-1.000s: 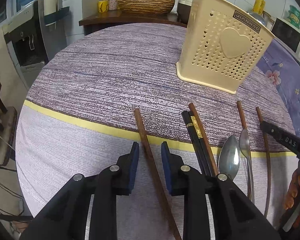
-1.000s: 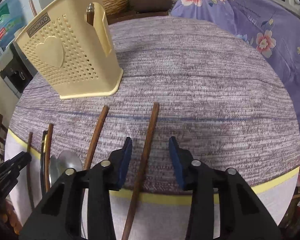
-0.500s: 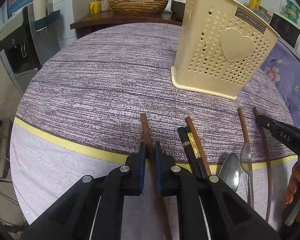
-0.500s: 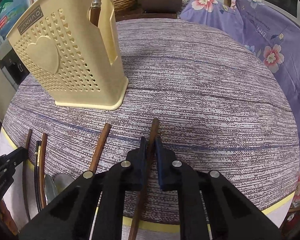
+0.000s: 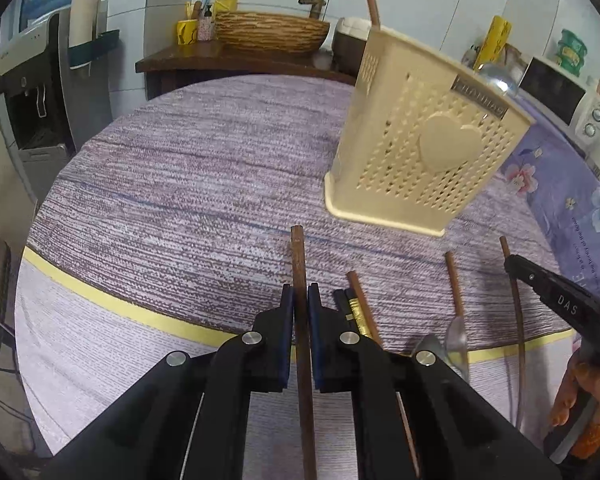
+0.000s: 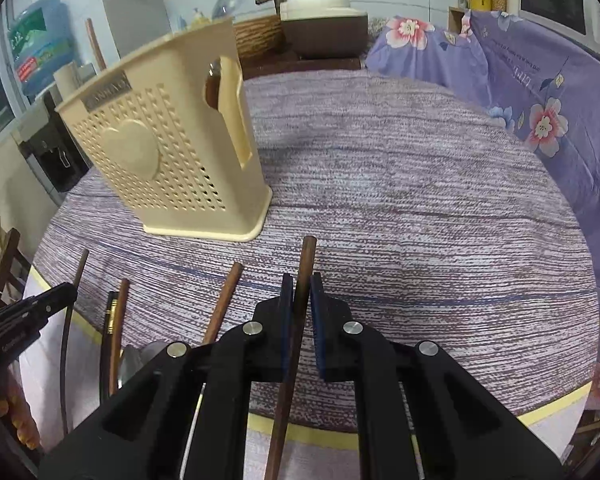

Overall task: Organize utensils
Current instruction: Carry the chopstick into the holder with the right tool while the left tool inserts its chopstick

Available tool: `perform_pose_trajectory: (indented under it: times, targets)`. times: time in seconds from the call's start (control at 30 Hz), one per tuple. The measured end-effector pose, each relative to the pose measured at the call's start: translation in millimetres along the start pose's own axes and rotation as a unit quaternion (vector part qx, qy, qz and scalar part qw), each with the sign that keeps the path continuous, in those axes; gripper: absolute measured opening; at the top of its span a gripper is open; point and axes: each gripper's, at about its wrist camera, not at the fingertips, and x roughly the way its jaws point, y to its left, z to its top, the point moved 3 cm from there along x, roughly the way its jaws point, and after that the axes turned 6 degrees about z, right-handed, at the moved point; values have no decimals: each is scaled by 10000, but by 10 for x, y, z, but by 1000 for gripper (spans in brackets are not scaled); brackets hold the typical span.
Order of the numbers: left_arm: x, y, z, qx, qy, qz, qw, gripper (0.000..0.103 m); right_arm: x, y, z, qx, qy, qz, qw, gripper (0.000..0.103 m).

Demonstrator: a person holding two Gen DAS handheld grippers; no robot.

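Observation:
My left gripper (image 5: 300, 300) is shut on a brown wooden chopstick (image 5: 298, 256) and holds it above the table. My right gripper (image 6: 299, 290) is shut on another brown chopstick (image 6: 306, 256), also lifted. The cream perforated utensil holder (image 5: 420, 152) with a heart stands on the table, ahead and right of the left gripper; in the right wrist view it (image 6: 160, 160) stands ahead and left. Utensils stick up out of it. On the cloth lie more chopsticks (image 5: 360, 300) and two spoons (image 5: 456, 340). The right gripper's black finger (image 5: 556, 300) shows at the right edge.
The round table (image 5: 180, 180) has a purple striped cloth with a yellow band near the front edge. A wooden sideboard (image 5: 220, 60) with a woven basket stands behind. A floral purple cover (image 6: 540, 100) lies at the right. A water dispenser (image 5: 24, 100) stands at the left.
Both grippers closed on their chopsticks and lifted them off the cloth. Both moved forward, so the holder looks nearer.

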Motion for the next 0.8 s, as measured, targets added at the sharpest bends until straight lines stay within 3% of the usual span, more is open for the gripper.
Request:
perform_pose_trajectory:
  times: [0.27,0.43,0.8]
  targets:
    - [-687,53,199,-110,-842,-297,9959,8,-895,32,154,-196,-1002,426,9939,8]
    - [-1100,4,311,6,-1370,-320,9900,8,-1298,80,273,-326,-1386,699,9873,8]
    - [-1268,0,453,106,-1662,-240,9857,8,-1455,96,363,-343,-1505,818,9846,8]
